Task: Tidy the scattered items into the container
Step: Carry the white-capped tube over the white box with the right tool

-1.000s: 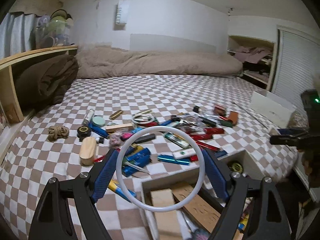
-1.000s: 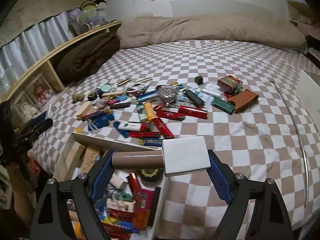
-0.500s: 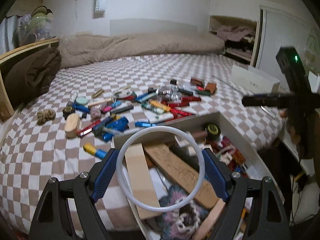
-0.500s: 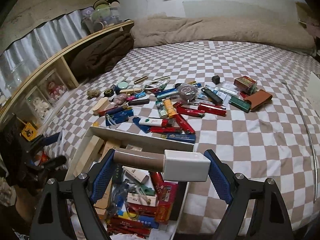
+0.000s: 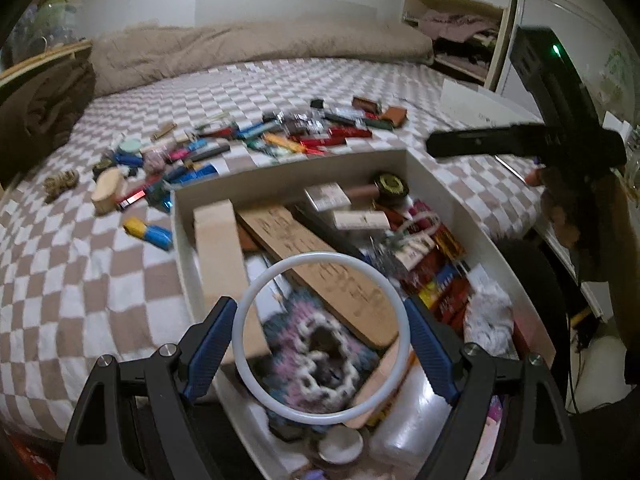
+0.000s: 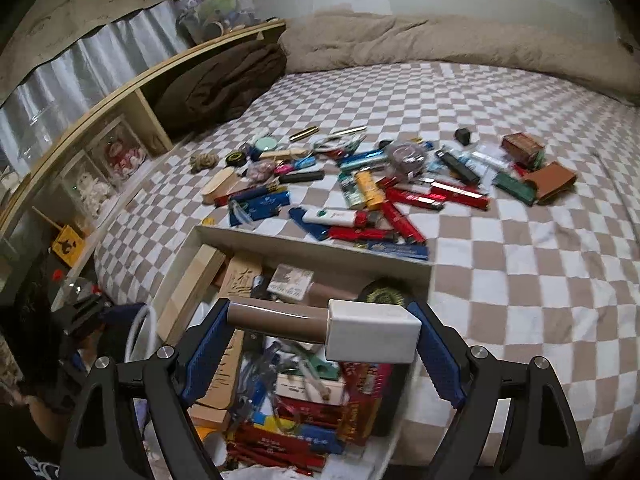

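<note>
A white container (image 5: 292,174), crowded with wooden blocks, red packets and a knitted piece, sits at the near edge of the bed. My left gripper (image 5: 320,320) hangs over it, its blue pads shut on a white ring (image 5: 320,258) held flat across the jaws. My right gripper (image 6: 322,332) is above the container's far wall (image 6: 312,246), shut on a small mallet-like item with a white block head (image 6: 372,336) and a brown handle (image 6: 276,318). Several scattered items (image 6: 380,188) lie beyond the box on the checkered sheet: lighters, packets, tubes, a rope knot.
A rumpled beige duvet (image 5: 260,48) runs along the back of the bed. A folded brown blanket (image 6: 216,80) sits on the wooden shelf unit (image 6: 120,108) at the left. A white box (image 5: 480,104) stands at the bed's right edge. The other handheld gripper (image 5: 560,148) shows at right.
Both grippers have drawn back from the scattered pile and tipped downward, so each now hangs over the container. The ring and the mallet stay gripped.
</note>
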Demonstrator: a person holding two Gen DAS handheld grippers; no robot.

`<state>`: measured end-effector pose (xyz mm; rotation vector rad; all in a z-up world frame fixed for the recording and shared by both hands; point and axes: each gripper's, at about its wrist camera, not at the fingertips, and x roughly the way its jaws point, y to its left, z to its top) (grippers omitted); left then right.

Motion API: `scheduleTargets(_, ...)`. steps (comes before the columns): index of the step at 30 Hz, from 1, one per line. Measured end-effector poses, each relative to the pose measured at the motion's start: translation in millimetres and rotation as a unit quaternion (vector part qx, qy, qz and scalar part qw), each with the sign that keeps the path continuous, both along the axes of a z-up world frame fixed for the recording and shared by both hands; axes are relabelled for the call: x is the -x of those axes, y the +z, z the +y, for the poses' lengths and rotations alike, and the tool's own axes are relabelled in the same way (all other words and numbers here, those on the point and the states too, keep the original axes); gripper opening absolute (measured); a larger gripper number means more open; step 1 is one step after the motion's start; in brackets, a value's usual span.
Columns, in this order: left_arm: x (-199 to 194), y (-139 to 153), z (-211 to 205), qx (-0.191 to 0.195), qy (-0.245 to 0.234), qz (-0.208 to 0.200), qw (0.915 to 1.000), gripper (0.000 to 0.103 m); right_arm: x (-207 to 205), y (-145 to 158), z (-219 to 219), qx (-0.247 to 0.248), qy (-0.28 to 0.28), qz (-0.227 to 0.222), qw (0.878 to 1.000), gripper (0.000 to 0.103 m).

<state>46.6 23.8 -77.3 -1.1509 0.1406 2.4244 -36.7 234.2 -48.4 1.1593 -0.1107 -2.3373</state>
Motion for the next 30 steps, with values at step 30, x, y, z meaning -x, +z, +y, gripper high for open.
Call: scheduleTargets(30, 5, -29, 15, -0.015, -0.012, -0.034, 0.9992, 0.085, 16, -33, -24, -0.039, -0.022, -0.040, 0.998, 0.095)
